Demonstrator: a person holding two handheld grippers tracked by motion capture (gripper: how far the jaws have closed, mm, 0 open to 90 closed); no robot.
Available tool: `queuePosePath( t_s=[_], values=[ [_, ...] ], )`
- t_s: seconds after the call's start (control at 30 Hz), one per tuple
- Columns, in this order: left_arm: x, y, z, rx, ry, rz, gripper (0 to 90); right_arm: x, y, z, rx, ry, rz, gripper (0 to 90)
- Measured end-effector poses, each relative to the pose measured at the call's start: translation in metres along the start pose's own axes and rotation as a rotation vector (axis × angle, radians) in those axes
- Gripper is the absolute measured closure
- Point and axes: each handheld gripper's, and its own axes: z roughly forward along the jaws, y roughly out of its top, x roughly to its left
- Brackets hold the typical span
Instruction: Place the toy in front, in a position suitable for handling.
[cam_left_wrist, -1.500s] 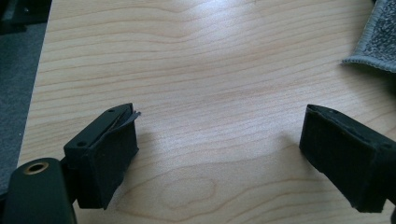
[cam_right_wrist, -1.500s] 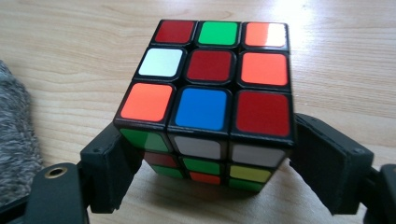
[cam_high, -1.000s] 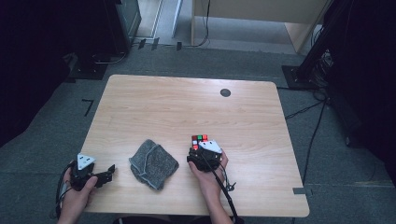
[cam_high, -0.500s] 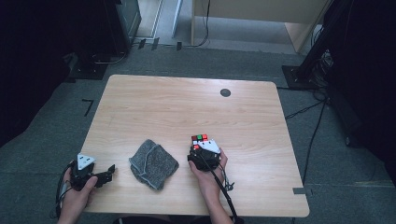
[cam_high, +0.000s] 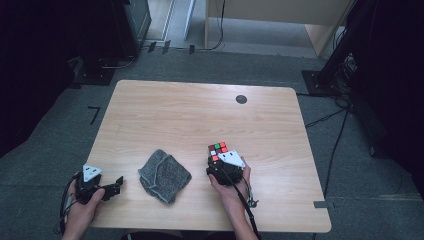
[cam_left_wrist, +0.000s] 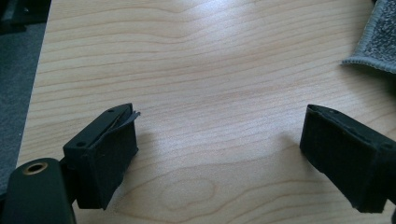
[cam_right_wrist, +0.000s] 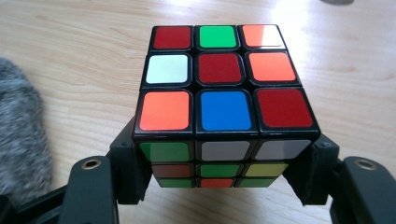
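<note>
Two grippers low near front edge of surface (cam_high: 165, 107). Right gripper (cam_right_wrist: 219, 182) fingers pinching puzzle cube (cam_right_wrist: 219, 88), grasp done, cube apparently unlifted. Left gripper (cam_left_wrist: 224, 154) fingers spread, idle, grey cloth (cam_high: 164, 175) untouched.

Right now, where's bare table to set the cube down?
The far half of the table is bare apart from a small dark disc. The right edge past the cube is bare too. The near strip is crowded: left hand-held gripper, grey cloth, right hand-held gripper.
</note>
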Motion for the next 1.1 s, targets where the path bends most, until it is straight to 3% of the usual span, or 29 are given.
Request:
queuePosePath(
  t_s=[0.23, 0.33, 0.47, 0.57, 0.63, 0.7, 0.77, 0.8, 0.93, 1.07, 1.1],
  values=[
    [-0.001, 0.000, 0.000, 0.000, 0.011, -0.013, 10.4, -0.007, 0.004, -0.020, -0.010, 0.034, -0.074, 34.3],
    [-0.002, -0.001, -0.001, 0.002, 0.017, -0.017, 10.3, -0.013, 0.005, -0.034, -0.019, 0.071, -0.110, 34.2],
    [-0.002, -0.001, -0.002, 0.009, 0.018, -0.014, 10.8, -0.022, 0.004, -0.048, -0.025, 0.081, -0.127, 34.2],
    [-0.003, 0.001, -0.003, -0.012, 0.018, -0.006, 12.7, -0.029, 0.003, -0.055, -0.035, 0.086, -0.115, 34.2],
    [-0.009, 0.007, -0.005, -0.036, -0.026, -0.020, 12.8, -0.041, 0.000, -0.061, -0.035, 0.098, -0.105, 34.2],
    [-0.012, 0.009, -0.007, -0.045, -0.043, -0.016, 13.0, -0.048, -0.002, -0.063, -0.020, 0.101, -0.114, 34.2],
    [-0.029, 0.017, -0.012, -0.069, -0.096, 0.019, 13.3, -0.056, -0.004, -0.066, -0.020, 0.124, -0.094, 34.2],
    [-0.029, 0.017, -0.012, -0.069, -0.096, 0.019, 13.3, -0.056, -0.004, -0.066, -0.020, 0.124, -0.094, 34.2],
    [-0.055, 0.025, -0.017, -0.095, -0.180, 0.079, 13.7, -0.069, -0.008, -0.072, -0.037, 0.172, -0.097, 34.2],
    [-0.083, 0.035, -0.015, -0.091, -0.265, 0.145, 14.0, -0.075, -0.008, -0.074, -0.043, 0.197, -0.099, 34.2],
    [-0.083, 0.035, -0.015, -0.091, -0.265, 0.145, 14.1, -0.075, -0.008, -0.074, -0.043, 0.197, -0.099, 34.2]
  ],
)
